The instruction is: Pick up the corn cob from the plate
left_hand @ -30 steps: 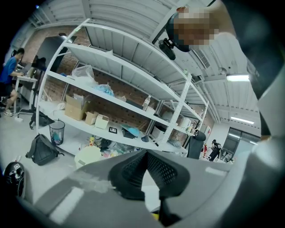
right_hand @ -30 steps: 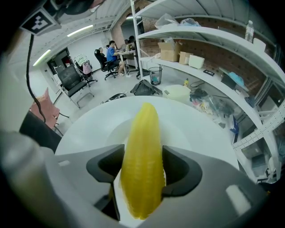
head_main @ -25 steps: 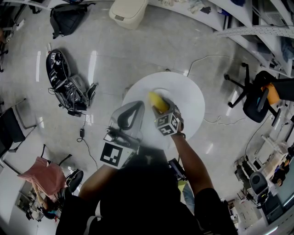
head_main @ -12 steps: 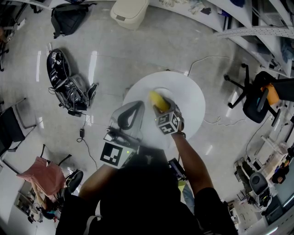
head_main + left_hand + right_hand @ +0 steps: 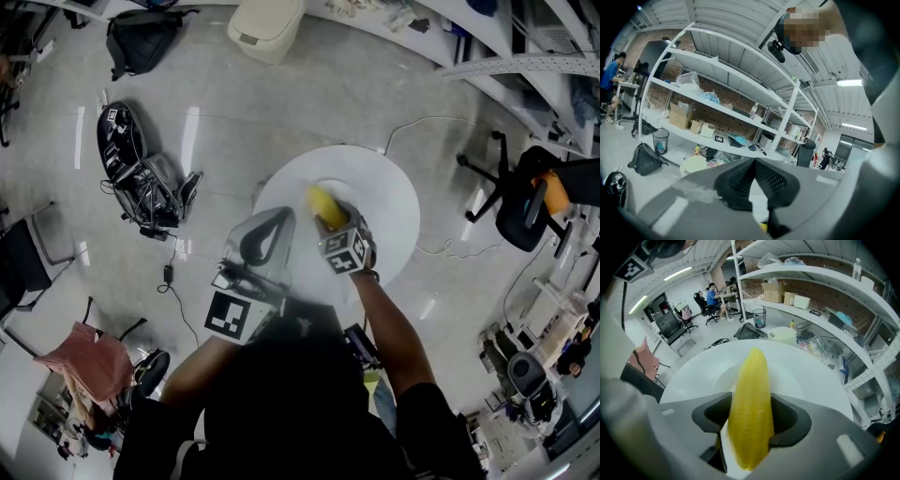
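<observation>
Head view: the lower end of the corn cob [image 5: 323,204] is hidden behind the right gripper [image 5: 330,225]. Only a sliver of the plate [image 5: 326,186] shows. The person's arms [image 5: 386,328] cover the near edge of the round table [image 5: 394,220]. Left gripper view: a yellow speck [image 5: 762,227] near the bottom edge is too small to identify. Cob-to-plate contact cannot be determined.

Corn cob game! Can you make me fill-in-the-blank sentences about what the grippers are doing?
The right gripper is shut on the corn cob, which is colored ____. The left gripper, jaws together, holds ____. The round table is colored ____.
Missing words: yellow; nothing; white.
</observation>
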Action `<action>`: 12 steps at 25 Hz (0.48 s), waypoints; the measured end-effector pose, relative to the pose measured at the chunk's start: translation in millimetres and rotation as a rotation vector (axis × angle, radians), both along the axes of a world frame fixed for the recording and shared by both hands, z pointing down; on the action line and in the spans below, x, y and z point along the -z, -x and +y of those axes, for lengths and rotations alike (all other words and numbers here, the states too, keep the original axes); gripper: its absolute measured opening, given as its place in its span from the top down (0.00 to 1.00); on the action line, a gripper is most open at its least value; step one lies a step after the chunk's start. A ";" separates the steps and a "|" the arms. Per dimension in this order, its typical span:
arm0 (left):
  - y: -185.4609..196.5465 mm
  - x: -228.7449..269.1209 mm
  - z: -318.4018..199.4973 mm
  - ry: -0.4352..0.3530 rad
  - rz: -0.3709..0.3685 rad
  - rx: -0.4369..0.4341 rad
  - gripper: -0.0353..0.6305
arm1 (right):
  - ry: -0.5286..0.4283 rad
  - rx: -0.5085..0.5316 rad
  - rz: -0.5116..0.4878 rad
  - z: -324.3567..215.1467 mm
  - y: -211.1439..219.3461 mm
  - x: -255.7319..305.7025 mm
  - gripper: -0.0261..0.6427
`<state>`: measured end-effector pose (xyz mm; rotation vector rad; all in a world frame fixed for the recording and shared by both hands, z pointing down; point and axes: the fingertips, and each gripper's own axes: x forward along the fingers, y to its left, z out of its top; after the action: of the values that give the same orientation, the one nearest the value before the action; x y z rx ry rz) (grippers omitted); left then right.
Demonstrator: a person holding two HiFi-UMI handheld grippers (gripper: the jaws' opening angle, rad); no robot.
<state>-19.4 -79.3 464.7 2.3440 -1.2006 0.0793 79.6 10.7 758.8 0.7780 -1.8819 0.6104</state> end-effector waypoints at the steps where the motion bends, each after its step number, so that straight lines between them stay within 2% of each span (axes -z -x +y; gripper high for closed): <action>1: 0.9 0.1 0.7 -0.001 0.001 0.000 0.94 | 0.001 -0.001 0.003 0.8 0.1 -0.1 0.57; 12: 6.0 6.4 8.1 -0.017 0.010 -0.001 0.94 | -0.016 -0.021 0.011 9.3 1.9 6.3 0.57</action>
<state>-25.5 -71.1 458.3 2.3567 -1.1995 0.0575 77.8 20.0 752.4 0.8105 -1.8726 0.6035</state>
